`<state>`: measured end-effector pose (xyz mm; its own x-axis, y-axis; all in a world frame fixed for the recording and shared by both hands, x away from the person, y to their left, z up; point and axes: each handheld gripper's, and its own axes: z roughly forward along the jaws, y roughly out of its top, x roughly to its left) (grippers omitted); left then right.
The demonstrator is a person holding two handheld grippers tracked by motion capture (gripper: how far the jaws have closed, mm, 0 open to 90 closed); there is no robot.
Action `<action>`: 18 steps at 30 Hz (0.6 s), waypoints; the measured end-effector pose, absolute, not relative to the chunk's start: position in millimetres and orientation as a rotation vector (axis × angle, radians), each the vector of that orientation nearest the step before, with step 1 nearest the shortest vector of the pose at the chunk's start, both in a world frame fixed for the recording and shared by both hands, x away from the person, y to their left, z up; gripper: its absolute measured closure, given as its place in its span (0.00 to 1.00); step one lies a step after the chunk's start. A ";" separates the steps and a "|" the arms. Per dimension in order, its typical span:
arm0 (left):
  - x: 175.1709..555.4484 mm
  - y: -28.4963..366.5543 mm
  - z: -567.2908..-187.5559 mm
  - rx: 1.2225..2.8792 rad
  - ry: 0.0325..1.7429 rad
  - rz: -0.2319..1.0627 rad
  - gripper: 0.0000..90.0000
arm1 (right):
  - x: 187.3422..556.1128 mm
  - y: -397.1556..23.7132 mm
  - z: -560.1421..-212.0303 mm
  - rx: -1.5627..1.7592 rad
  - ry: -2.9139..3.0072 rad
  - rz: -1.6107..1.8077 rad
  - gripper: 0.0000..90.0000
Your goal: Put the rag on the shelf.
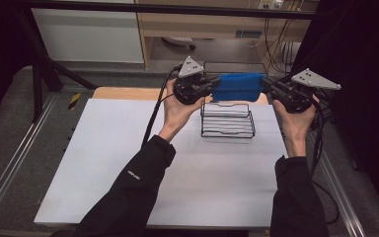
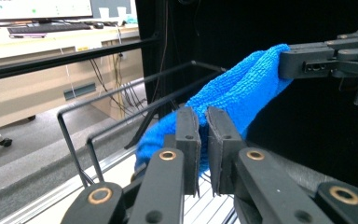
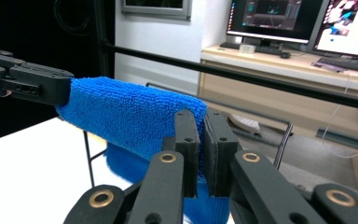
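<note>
A blue terry cloth (image 1: pixel 238 86) hangs stretched between my two grippers, above the far side of a black wire rack (image 1: pixel 227 120). My left gripper (image 1: pixel 212 85) is shut on the cloth's left end, and in the left gripper view its jaws pinch the blue cloth (image 2: pixel 233 100) close together at my left gripper (image 2: pixel 203 122). My right gripper (image 1: pixel 267 87) is shut on the right end. In the right gripper view the cloth (image 3: pixel 126 112) runs from my right gripper (image 3: pixel 201 122) across to the other gripper's jaws, and part of it droops below.
The rack stands on a white table sheet (image 1: pixel 103 158) near its far edge. Black frame bars (image 1: pixel 44 64) rise at the left. A desk with monitors (image 3: pixel 279 18) and cables lies beyond the table.
</note>
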<state>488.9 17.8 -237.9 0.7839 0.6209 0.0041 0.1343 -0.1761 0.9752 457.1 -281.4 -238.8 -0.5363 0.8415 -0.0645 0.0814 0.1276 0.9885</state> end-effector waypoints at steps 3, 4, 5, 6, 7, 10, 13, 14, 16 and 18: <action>487.3 16.5 -241.8 1.736 0.595 0.491 0.93 | 456.9 -282.5 -243.5 0.895 1.771 1.473 0.95; 487.2 16.1 -243.0 1.742 0.595 0.494 0.93 | 457.0 -282.9 -245.1 0.900 1.777 1.476 0.95; 487.0 15.9 -244.4 1.746 0.595 0.494 0.92 | 457.1 -283.2 -246.7 0.906 1.783 1.480 0.95; 487.0 15.7 -245.7 1.749 0.595 0.491 0.92 | 457.1 -283.7 -248.1 0.906 1.790 1.479 0.95; 487.2 15.7 -246.9 1.755 0.597 0.487 0.92 | 456.9 -283.9 -249.4 0.908 1.797 1.481 0.95; 488.1 16.8 -248.3 1.770 0.600 0.464 0.90 | 456.9 -285.4 -252.6 0.899 1.812 1.469 0.95; 487.8 21.8 -241.0 1.764 0.605 0.452 0.85 | 456.8 -285.6 -254.5 0.903 1.813 1.470 0.95; 487.9 24.2 -236.7 1.754 0.609 0.445 0.83 | 456.7 -285.5 -254.8 0.904 1.817 1.469 0.95; 488.5 26.7 -227.6 1.741 0.616 0.440 0.82 | 457.1 -285.5 -255.3 0.898 1.818 1.464 0.95; 489.7 26.2 -220.0 1.745 0.617 0.440 0.82 | 457.4 -285.4 -255.7 0.895 1.817 1.465 0.95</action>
<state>489.7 26.2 -220.0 0.7896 0.6131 -0.0255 0.1759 -0.1864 0.9666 457.4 -285.4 -255.7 -0.5699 0.8197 -0.0573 0.1179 0.1506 0.9815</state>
